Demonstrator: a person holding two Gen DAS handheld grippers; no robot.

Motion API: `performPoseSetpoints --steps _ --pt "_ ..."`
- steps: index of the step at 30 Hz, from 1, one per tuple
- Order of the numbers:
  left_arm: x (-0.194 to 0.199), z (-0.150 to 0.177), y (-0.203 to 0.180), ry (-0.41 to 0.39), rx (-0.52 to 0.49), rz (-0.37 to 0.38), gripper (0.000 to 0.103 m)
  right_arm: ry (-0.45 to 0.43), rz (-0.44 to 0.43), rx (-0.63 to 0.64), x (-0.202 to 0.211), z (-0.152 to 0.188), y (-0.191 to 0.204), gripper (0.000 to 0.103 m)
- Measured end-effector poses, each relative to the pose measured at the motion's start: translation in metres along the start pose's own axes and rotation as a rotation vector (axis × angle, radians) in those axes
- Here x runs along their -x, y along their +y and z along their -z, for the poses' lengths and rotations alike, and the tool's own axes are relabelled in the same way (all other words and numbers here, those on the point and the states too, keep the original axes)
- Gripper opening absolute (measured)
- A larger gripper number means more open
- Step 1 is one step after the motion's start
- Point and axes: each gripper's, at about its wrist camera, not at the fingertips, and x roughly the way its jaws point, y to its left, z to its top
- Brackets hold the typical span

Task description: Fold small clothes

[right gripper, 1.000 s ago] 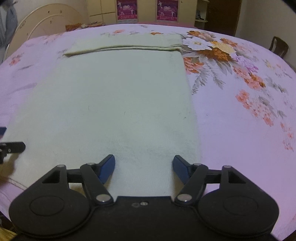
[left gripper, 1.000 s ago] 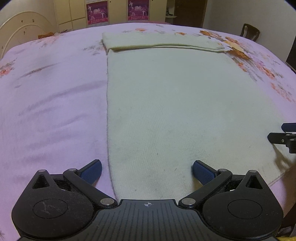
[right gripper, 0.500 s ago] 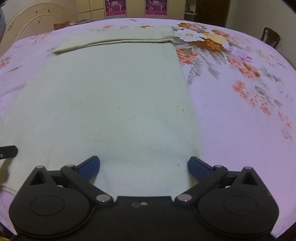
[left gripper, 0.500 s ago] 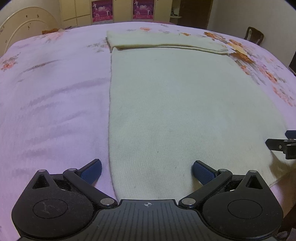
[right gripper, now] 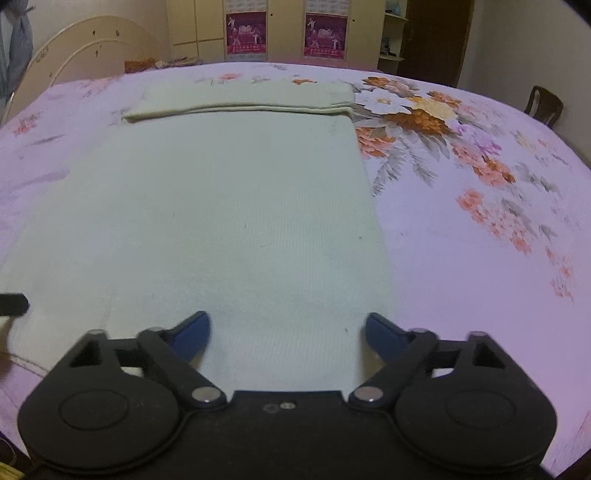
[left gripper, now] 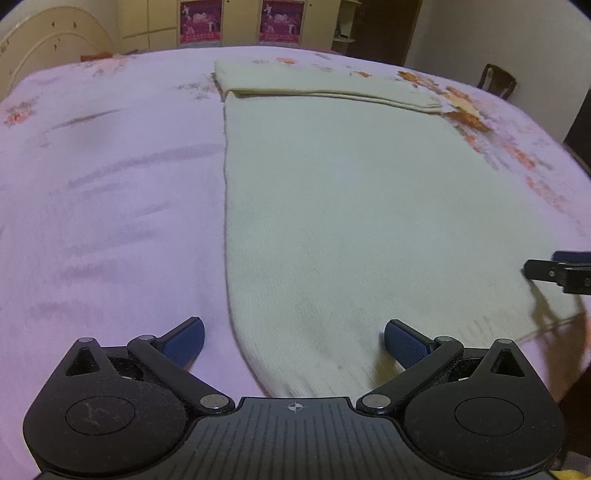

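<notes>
The cream knitted garment (left gripper: 351, 221) lay flat on the pink flowered bedspread (left gripper: 110, 184), and all places here are given from this garment. Nearest to the cameras was its near hem, and both tools stood over it. The left gripper (left gripper: 293, 338) had its jaws wide apart around the near left corner: one blue pad was over the bedspread just outside the left edge, the other over the cloth, and nothing was between them in a grip. The right gripper (right gripper: 286, 334) was also spread wide, above the near right part of the hem, and it held nothing. Whether the pads touched the cloth could not be told. Further away, the middle of the garment was smooth and in a single layer. At the far end, one fold was already made: a band of cloth (right gripper: 240, 99) lay turned back over the body, straight across the width. So the work seemed about at the beginning of its second step; the near hem was probably to be pinched and carried toward the far band, and this was not yet done. Beyond the garment stood a wardrobe with two posters (right gripper: 288, 33).
</notes>
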Motion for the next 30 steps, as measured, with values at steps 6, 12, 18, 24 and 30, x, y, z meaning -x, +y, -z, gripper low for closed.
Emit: performPoseSetpoints --steps 6,12,18,24,30 --pt "0.007 -0.002 0.015 -0.002 0.094 0.074 0.065 0.000 0.000 -0.082 0.010 0.002 -0.021 0.072" --pt "0.002 -0.003 0.017 0.024 0.134 0.128 0.056 0.039 0.006 -0.100 0.004 0.002 -0.035 0.076" --pt "-0.001 -0.006 0.019 0.078 0.155 0.170 0.026 0.064 -0.035 -0.091 0.001 0.003 -0.037 0.070" --pt "-0.004 -0.013 0.005 0.071 0.107 0.191 0.009 0.108 -0.054 -0.061 0.001 0.002 -0.037 0.067" --pt "0.003 -0.029 -0.006 0.011 0.056 0.232 0.009 0.138 -0.141 -0.015 0.004 -0.006 -0.029 0.007"
